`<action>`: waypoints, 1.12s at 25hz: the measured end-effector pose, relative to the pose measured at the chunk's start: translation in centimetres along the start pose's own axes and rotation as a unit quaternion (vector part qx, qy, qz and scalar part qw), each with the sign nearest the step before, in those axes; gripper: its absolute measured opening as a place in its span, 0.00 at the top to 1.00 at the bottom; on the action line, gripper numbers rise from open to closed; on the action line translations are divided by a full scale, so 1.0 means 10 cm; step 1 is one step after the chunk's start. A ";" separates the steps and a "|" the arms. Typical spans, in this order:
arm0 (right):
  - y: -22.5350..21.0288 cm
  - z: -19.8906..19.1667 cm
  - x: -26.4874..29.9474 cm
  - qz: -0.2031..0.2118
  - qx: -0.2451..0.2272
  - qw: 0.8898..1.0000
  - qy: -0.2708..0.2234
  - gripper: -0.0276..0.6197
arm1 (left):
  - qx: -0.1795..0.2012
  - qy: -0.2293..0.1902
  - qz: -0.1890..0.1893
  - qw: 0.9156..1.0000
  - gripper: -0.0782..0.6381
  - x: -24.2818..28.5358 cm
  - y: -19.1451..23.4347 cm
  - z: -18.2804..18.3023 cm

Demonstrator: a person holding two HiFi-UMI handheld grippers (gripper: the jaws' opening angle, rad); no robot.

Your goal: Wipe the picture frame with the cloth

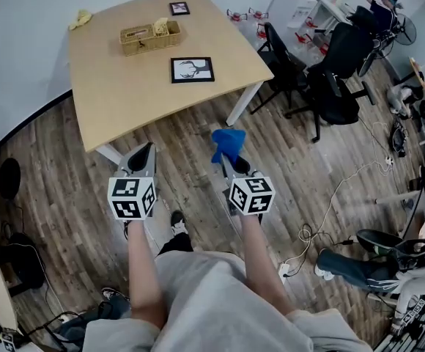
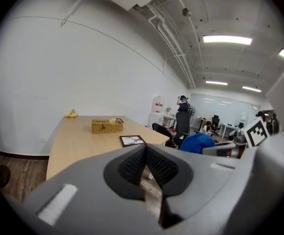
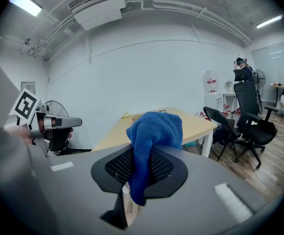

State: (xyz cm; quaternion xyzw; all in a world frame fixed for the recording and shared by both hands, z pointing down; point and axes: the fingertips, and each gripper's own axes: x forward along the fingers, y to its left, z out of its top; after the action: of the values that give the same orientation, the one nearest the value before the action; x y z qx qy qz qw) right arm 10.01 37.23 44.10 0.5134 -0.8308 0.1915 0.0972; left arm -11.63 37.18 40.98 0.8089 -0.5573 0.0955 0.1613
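- The right gripper point(image 3: 141, 166) has its dark, mesh-textured fingers point(image 3: 164, 168) clamped on a soft blue looped-weave cloth point(image 3: 154, 131). The cloth bunches in a rounded mass above the tips, and a narrow tail hangs down between them.
- The left gripper point(image 2: 145, 153) has its grid-textured fingers point(image 2: 131, 164) pressed together at the tips, with nothing between them.
- A black-rimmed rectangular picture frame point(image 1: 192, 70), with a white mount and a dark line drawing, lies flat on the pale, smooth wooden bench point(image 1: 117, 94), near its front edge.
- Both grippers are held over the brown plank floor point(image 1: 66, 189), short of the bench's near edge. The picture frame lies ahead of them, well apart from both pairs of fingers, and the cloth is not touching it.
- Farther back on the bench stand an oblong woven wicker basket point(image 1: 150, 37) and a smaller black frame point(image 1: 179, 8).
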 end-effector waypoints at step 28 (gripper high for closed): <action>-0.72 0.70 2.04 -0.024 0.026 0.999 -0.002 0.88 | 0.022 0.011 -0.006 1.000 0.82 1.80 1.18 0.66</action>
State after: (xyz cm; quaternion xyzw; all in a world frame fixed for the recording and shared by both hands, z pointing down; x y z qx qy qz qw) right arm 7.39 14.78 46.63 0.5362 -0.8132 0.2091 0.0867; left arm -16.31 15.24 42.70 0.8146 -0.5483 0.1152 0.1500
